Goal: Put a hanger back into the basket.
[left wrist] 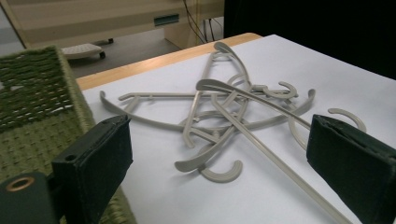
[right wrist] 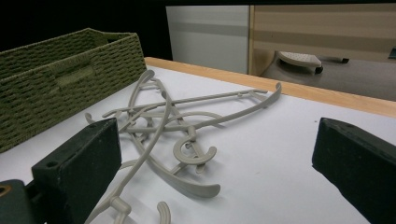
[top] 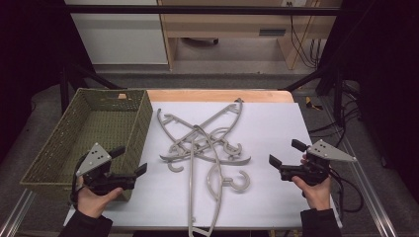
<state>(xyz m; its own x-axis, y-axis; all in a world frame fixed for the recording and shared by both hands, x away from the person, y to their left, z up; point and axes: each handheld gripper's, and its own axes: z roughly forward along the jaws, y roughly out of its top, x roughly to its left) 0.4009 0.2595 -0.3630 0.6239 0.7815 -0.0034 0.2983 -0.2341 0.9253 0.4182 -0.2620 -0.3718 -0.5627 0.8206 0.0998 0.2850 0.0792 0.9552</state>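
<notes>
Several grey plastic hangers (top: 205, 148) lie in a tangled pile on the white surface (top: 276, 123), between the two hand-held grippers and a little ahead of both. The left hand-held gripper (top: 132, 160) hovers with its jaws wide apart and nothing between them, and the green woven basket (top: 64, 143) sits right beside it on its outer side and ahead. The right hand-held gripper (top: 284, 153) is likewise spread wide and empty, well to the right of the pile.

Judging by this, the work is at its start: no hanger has been gripped, the basket looks empty, and both tools are poised for a first reach. The likely aim is to move hangers into the basket.

The hangers cross one another at differing angles. The nearest one (top: 202, 197) runs its long axis roughly away from the person, its end reaching the near edge of the surface between the two grippers. Others lie diagonally, one pointing toward the far right (top: 230, 111), one toward the far left (top: 165, 123). Hooks (top: 237, 181) curl out on the right gripper's side.

The next move probably calls for picking a hanger that lies on top, closing across a thin arm square to its length, and lifting slowly so interlocked hooks do not drag the rest.
</notes>
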